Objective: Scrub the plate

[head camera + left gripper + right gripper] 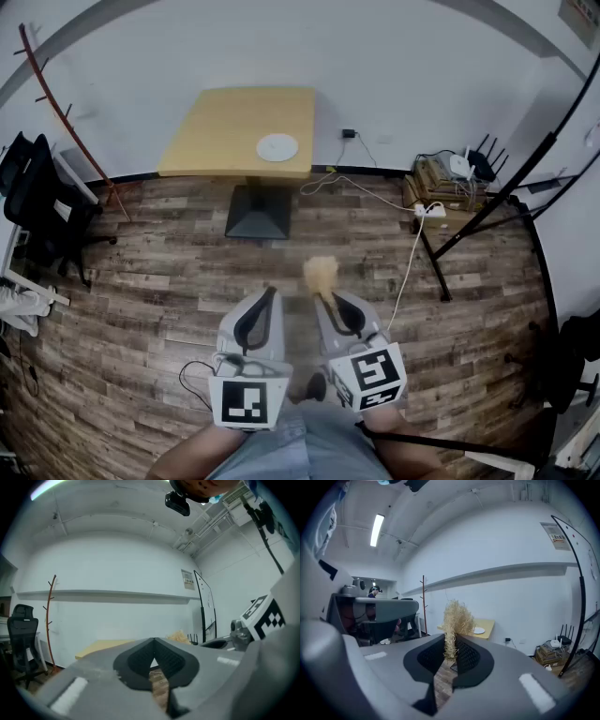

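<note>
Holding: the right gripper [449,645] has its jaws closed on the lower end of a straw-coloured fibre scrubber [456,619]; the frizzy tuft stands up out of the jaws.
Left gripper [153,642]: jaws pressed together at the tips, nothing between them; only floor planks show through the gap lower down.
Gripper positions: both are held low and near the person, side by side over the floor, left one at left, jaws pointing to the far side of the room.
Plate [277,147]: white and round, lying flat near the right front part of the table top, well apart from both grippers.
Table [220,131]: pale yellow square top on a dark pedestal base, against the far wall.
Floor [159,253]: dark wood planks.
Left side: a thin reddish coat stand [64,114] leans by the wall; a black office chair [33,192] is nearer.
Right side: a white power strip [429,210] with cables on the floor, beside a router [461,166] on stacked boxes.
</note>
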Tool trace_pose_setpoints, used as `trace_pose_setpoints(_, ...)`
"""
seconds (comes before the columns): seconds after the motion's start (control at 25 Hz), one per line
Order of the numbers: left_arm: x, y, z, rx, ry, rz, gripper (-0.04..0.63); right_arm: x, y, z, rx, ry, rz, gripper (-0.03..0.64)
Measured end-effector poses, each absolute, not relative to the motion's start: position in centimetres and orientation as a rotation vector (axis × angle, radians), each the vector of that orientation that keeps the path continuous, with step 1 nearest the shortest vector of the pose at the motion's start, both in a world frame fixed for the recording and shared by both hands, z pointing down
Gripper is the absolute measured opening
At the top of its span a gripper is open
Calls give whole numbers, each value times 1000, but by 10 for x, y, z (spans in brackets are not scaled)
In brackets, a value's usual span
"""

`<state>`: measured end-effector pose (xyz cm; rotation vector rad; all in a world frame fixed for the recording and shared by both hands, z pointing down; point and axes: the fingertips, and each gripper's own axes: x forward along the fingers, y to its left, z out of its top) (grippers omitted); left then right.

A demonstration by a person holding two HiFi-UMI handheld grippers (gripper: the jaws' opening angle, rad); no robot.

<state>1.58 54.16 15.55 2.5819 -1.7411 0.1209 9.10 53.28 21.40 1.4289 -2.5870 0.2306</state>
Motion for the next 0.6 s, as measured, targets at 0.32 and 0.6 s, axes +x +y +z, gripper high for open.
trace_pose_setpoints(0.32,33,540,161,2582,-1747,144,21,107,530,214,1428,-2606,225,40)
trace_pose_setpoints(0.6,53,537,164,2587,-1779,151,21,124,526,215,1408,-2638,224,40)
